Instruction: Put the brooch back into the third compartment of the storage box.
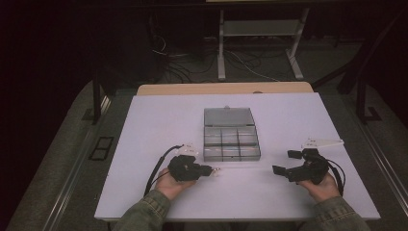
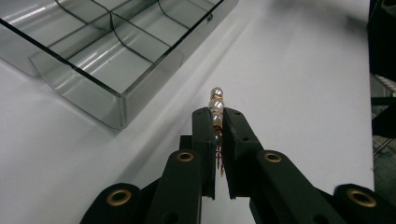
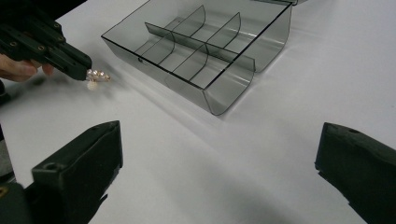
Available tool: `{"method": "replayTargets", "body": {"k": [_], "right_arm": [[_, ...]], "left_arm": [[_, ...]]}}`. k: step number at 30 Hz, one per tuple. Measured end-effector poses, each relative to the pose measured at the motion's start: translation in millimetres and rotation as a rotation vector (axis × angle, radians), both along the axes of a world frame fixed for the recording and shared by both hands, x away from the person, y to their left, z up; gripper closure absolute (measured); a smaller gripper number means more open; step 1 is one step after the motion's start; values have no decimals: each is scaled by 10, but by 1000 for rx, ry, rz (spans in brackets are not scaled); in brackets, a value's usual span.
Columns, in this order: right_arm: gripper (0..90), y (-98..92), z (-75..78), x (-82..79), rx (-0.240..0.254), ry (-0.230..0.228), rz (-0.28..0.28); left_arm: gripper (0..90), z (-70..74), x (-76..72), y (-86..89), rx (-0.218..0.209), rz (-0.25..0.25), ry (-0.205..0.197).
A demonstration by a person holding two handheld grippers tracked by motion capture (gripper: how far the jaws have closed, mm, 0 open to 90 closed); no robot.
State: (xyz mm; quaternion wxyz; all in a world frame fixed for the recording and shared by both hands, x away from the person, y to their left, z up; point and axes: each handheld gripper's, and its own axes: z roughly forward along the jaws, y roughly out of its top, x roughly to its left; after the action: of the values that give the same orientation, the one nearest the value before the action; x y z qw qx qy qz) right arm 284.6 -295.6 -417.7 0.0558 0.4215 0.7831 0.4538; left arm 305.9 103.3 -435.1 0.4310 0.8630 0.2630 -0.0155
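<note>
Pearls strung with gold-coloured links make up the small piece of jewellery (image 2: 216,109) pinched in the left gripper (image 2: 215,122), whose jaws are drawn nearly together on it: two or three beads poke out past the tips, and a thin coppery wire part hangs back between the jaws. It looks very light, so weight is no worry, but the round beads are smooth and could squirt out of a flat-sided pinch, and the fine links seem easy to bend or snap under a hard squeeze. The present hold, across the bead row just behind its leading end, seems sensible; a grip farther back on the wire would likely let the piece swing or twist. From the right gripper view the same piece (image 3: 97,76) hangs at the tip of that gripper (image 3: 79,65), just above the tabletop (image 3: 196,154). Ahead and to one side of the left gripper's jaws sits the clear grey compartment box (image 2: 116,60), lid laid open, its divided cells apparently bare; the nearest wall is close, so a short carry should do. Farther right, the right gripper (image 3: 219,163) stands wide open and holds nothing, low over the tabletop, well apart from the box (image 1: 231,139).
</note>
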Motion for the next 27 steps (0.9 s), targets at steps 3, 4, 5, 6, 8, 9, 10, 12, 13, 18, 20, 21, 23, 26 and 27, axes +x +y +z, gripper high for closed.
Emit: {"method": "replayTargets", "body": {"k": [3,4,5,6,8,9,10,12,13,18,20,21,23,26,27], "right_arm": [[5,-1,2,-2,1,-2,0],[5,-3,4,-4,0,-3,0],[5,-4,8,-8,1,-1,-2],[5,-6,10,-9,0,-1,-3],[5,-14,15,-10,3,-5,-4],[5,-19,18,-10,4,-3,-5],[5,-22,19,-11,5,-2,-6],[5,-24,18,-11,5,0,-7],[5,-24,16,-11,6,1,-6],[5,-18,11,-13,6,4,-1],[5,-17,11,-13,6,4,0],[5,-17,11,-15,7,3,-1],[5,-17,12,-17,7,4,-2],[5,-17,12,-18,7,1,1],[5,-18,12,-19,6,2,2]], "left_arm": [[831,47,-1,33,-32,17,-5],[831,61,-5,40,-39,28,-6],[831,61,-5,40,-39,28,-6],[831,72,-5,47,-48,34,-17],[831,105,-1,61,-67,50,-32],[831,105,-1,61,-67,50,-32],[831,118,3,67,-73,52,-35],[831,147,8,77,-83,59,-43],[831,162,13,85,-88,61,-46],[831,234,31,117,-112,78,-62],[831,260,38,116,-122,85,-70],[831,274,43,113,-126,85,-73],[831,304,56,95,-133,85,-83],[831,355,87,55,-140,79,-91],[831,369,100,39,-146,78,-93]]}}
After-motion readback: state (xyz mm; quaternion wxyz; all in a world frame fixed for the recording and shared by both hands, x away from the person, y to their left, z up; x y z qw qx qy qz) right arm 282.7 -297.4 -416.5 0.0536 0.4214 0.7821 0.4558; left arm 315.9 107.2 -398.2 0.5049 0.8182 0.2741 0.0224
